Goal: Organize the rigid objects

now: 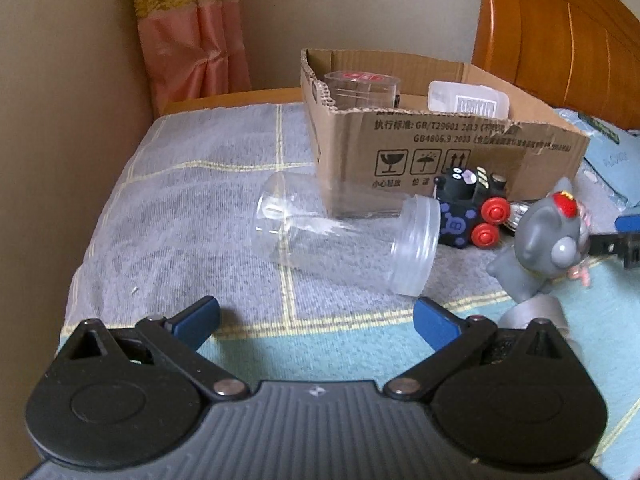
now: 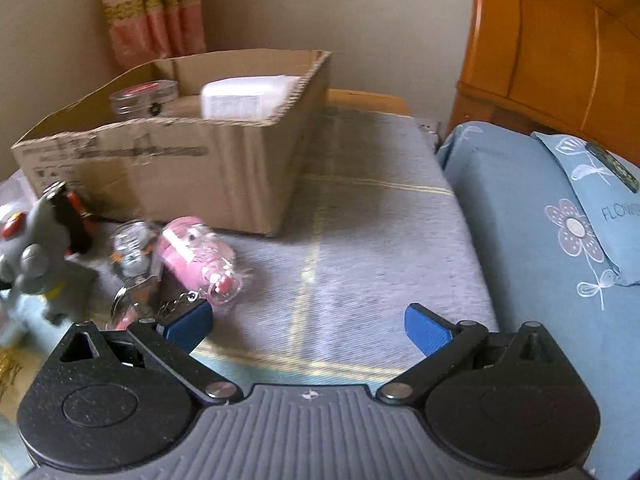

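Clear plastic jar [image 1: 344, 236]: on its side on the bed, just beyond the left claw [image 1: 316, 320] (spread, empty). Pink toy [image 2: 200, 256]: far-left of the right claw [image 2: 308, 322], likewise spread. Cardboard box [image 1: 440, 148] behind.

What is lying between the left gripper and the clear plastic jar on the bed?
Nothing: in the left wrist view only bare checked blanket separates the open left gripper from the clear jar, which lies on its side.
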`<state>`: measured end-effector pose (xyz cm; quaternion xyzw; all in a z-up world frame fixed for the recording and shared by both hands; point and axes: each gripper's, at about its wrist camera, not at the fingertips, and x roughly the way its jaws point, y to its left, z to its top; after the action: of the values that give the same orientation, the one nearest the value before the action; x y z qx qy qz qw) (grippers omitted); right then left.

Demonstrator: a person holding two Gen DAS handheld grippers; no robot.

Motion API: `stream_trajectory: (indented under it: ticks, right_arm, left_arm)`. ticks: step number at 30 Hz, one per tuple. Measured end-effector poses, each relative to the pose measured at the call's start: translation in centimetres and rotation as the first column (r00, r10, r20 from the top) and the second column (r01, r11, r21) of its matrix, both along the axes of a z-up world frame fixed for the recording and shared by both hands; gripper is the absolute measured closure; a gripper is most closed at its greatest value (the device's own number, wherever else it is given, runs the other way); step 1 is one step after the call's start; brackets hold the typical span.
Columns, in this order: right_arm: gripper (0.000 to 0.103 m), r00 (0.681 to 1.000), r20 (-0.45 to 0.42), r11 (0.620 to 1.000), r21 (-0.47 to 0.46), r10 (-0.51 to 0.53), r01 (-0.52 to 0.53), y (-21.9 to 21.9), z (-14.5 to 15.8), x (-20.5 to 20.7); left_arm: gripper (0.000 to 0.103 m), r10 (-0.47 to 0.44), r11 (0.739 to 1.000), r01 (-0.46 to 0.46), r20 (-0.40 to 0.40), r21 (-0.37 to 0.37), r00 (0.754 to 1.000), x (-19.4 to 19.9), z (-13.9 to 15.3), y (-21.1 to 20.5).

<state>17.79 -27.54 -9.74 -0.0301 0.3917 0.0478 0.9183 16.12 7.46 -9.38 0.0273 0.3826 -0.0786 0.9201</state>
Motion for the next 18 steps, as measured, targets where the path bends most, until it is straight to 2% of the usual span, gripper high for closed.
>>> stream_trajectory:
  ticks: [12, 16, 18]
  right_arm:
    - [0.000, 0.997, 0.012, 0.997, 0.001, -0.078, 0.078, -1.5, -0.2, 1.0]
    - [0.000, 0.996, 0.018, 0.996, 0.000, -0.091, 0.091, -1.4, -0.3, 0.7]
    - [0.000, 0.995, 0.012, 0.995, 0.001, -0.100, 0.100, -1.3, -0.2, 0.7]
  left_arm:
    - [0.001, -0.073, 0.997, 0.073, 0.021, -0.002, 0.997, 1.3, -0.2, -0.3]
    - [0.001, -0.123, 0.991, 0.125, 0.026, -0.057, 0.992, 1.2, 0.4, -0.4]
    - [0.001, -0.134, 0.990, 0.136, 0.042, -0.048, 0.990, 1.4, 0.5, -0.5]
